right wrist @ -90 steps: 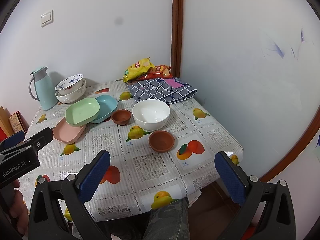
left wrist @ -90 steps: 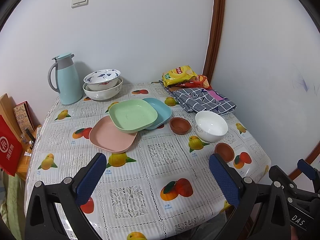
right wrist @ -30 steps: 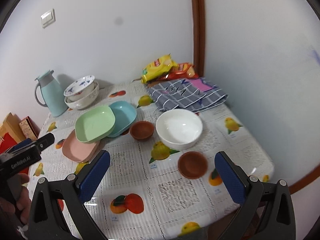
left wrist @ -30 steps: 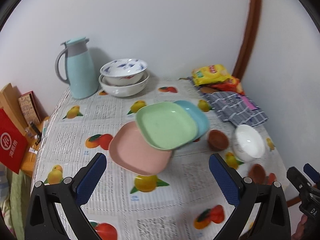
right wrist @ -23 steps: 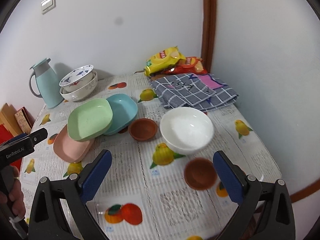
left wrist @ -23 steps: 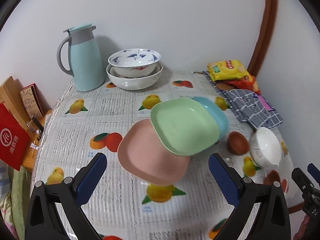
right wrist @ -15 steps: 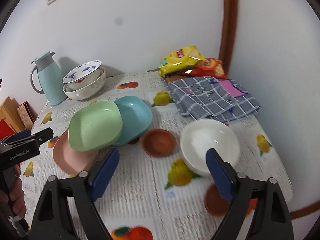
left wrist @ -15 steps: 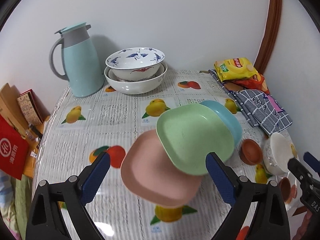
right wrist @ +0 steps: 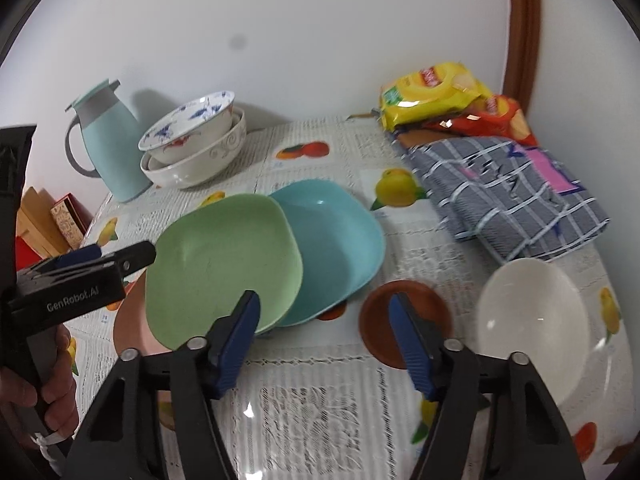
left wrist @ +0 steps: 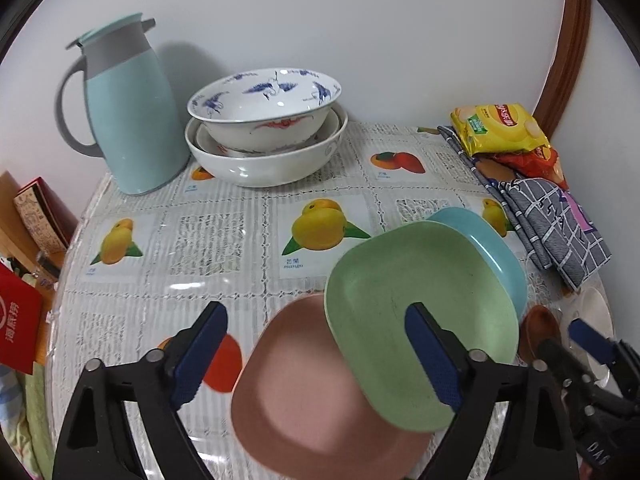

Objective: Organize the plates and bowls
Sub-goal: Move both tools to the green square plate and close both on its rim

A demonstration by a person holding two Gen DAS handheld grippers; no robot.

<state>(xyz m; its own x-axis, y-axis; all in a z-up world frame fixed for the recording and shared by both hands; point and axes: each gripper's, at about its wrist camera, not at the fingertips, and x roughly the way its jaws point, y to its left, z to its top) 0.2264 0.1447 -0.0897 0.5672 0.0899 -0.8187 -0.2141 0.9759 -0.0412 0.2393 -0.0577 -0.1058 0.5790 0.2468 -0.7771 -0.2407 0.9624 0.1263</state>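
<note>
A green plate [left wrist: 420, 320] [right wrist: 224, 264] lies overlapped on a pink plate [left wrist: 312, 396] [right wrist: 132, 328] and a blue plate [left wrist: 484, 248] [right wrist: 332, 248]. My left gripper [left wrist: 316, 356] is open over the pink and green plates, close above them. My right gripper [right wrist: 324, 340] is open, narrower than before, near the blue plate's front edge and a small brown dish [right wrist: 400, 328]. A white bowl [right wrist: 532, 320] sits to the right. Two stacked bowls [left wrist: 264, 136] [right wrist: 196, 148] stand at the back.
A light blue jug [left wrist: 124, 112] [right wrist: 104, 140] stands at the back left. Snack bags [right wrist: 444, 96] and a folded checked cloth [right wrist: 504, 188] lie at the back right. Boxes [left wrist: 36, 220] stand off the left table edge. The left gripper body [right wrist: 72, 284] shows in the right view.
Both grippers have moved forward and down toward the plates. The right gripper's jaws have narrowed but stay open. The left jaws have narrowed slightly. No dish has moved.
</note>
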